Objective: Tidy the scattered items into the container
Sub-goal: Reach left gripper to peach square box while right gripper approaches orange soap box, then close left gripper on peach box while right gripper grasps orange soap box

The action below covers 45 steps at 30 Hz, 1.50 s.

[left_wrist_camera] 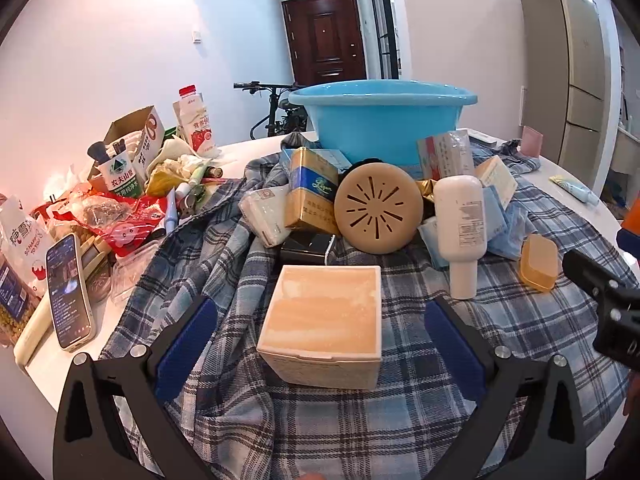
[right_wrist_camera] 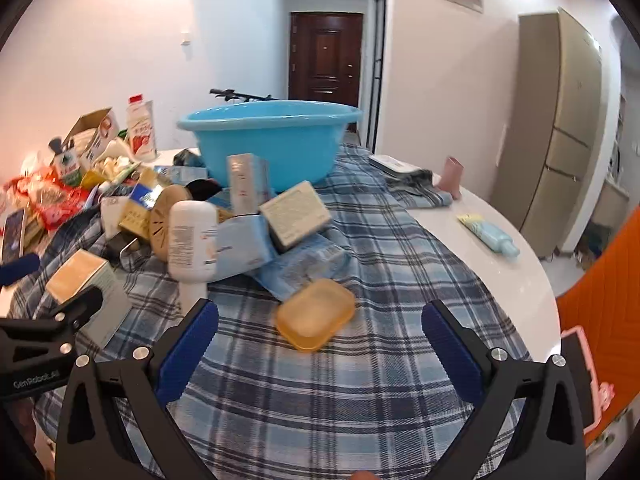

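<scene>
Where the plaid cloth (left_wrist_camera: 320,420) covers the white tabletop (right_wrist_camera: 516,264), both tools stand wide apart and hold nothing. Between the blue pads of the left tool (left_wrist_camera: 320,336) sits a beige box (left_wrist_camera: 322,320), with a clear gap on each side, so neither pad touches it. Ahead of the right tool (right_wrist_camera: 320,340) lies an amber soap case (right_wrist_camera: 316,314), beyond the fingertips and untouched.

Toward the far edge of the tabletop stands the blue basin (left_wrist_camera: 380,120), on the cloth; its inside is hidden by the rim. Against its near wall the task's things are heaped: a gold-and-blue carton (left_wrist_camera: 312,192), a round tan lid (left_wrist_camera: 378,208) leaning on edge, a white bottle (left_wrist_camera: 460,232) standing on its cap, blue packs (right_wrist_camera: 244,248) and a grey-labelled box (right_wrist_camera: 296,216). What lies under the heap cannot be made out.

Open cloth stretches between the right tool and the near edge, and bare tabletop runs along the right edge, where a small tube (right_wrist_camera: 490,232) lies well apart from the heap. At the left edge clutter crowds in: a phone (left_wrist_camera: 68,292), red bags (left_wrist_camera: 116,216), a milk bottle (left_wrist_camera: 194,120) and an open carton (left_wrist_camera: 132,140). In the left view the right tool shows only as a black part cut off at the frame's side.
</scene>
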Each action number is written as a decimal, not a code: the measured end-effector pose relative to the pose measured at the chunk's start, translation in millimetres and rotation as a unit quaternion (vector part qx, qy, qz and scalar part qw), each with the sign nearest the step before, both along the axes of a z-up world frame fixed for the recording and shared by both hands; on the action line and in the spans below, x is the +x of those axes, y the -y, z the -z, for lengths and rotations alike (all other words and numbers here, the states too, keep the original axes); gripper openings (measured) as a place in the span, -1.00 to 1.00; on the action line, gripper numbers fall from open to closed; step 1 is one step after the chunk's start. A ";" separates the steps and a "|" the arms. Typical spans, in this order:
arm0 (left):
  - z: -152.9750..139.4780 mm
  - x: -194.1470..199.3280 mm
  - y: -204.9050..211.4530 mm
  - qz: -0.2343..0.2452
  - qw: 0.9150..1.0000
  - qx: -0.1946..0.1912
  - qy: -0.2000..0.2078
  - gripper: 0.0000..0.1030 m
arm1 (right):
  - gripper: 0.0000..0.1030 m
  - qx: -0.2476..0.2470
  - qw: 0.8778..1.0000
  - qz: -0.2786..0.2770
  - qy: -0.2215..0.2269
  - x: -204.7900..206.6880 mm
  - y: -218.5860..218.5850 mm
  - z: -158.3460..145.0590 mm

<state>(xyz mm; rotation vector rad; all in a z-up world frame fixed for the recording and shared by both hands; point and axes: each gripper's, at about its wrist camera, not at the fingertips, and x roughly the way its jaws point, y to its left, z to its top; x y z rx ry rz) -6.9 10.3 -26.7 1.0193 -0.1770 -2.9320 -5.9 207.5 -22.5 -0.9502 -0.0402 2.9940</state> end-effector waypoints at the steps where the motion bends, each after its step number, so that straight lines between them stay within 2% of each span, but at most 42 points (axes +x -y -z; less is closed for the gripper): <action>1: 0.2 0.3 0.5 0.002 1.000 0.004 0.001 1.00 | 1.00 -0.005 1.000 0.002 0.001 -0.4 -2.4 0.8; 4: 2.4 -2.3 -0.8 0.014 1.000 0.014 0.007 1.00 | 1.00 -0.015 1.000 0.008 0.003 -0.6 -8.7 3.4; 9: 9.9 -10.3 -2.1 0.019 1.000 0.009 0.020 1.00 | 1.00 -0.010 1.000 0.010 0.007 -1.8 -9.9 6.5; 13: 7.6 -7.9 4.5 0.024 0.999 0.033 0.006 1.00 | 1.00 -0.010 1.000 0.008 0.009 -2.2 -9.6 8.2; 17: 16.1 -17.2 7.8 0.037 0.997 0.057 0.036 0.98 | 1.00 -0.009 1.000 0.008 0.012 -4.2 -10.5 10.2; 20: 19.5 -19.4 11.7 0.036 0.996 0.074 0.040 0.71 | 1.00 -0.010 1.000 0.009 0.014 -5.3 -11.1 11.0; 22: 22.0 -21.5 12.8 0.035 0.995 0.079 0.044 0.11 | 1.00 -0.014 1.000 0.009 0.016 -6.1 -12.5 12.1; 29: 20.7 -19.7 15.5 0.048 0.992 0.107 0.044 0.13 | 1.00 -0.045 0.999 0.003 0.025 -9.3 -24.3 17.6; 32: 17.9 -16.3 9.8 0.054 0.994 0.089 0.032 0.13 | 1.00 -0.053 0.998 0.006 0.033 -12.8 -29.9 18.8; 36: 14.3 -10.9 0.1 0.062 0.996 0.056 0.011 0.13 | 1.00 -0.034 0.998 -0.026 0.048 -25.3 -23.3 21.4; 43: 14.4 -12.8 -4.6 0.074 0.996 0.049 -0.006 0.13 | 0.98 -0.008 0.994 -0.077 0.077 -52.7 -5.6 29.8; 45: 14.8 -14.0 -2.7 0.073 0.996 0.051 -0.010 0.13 | 0.78 -0.012 0.991 -0.088 0.098 -59.6 -5.3 35.7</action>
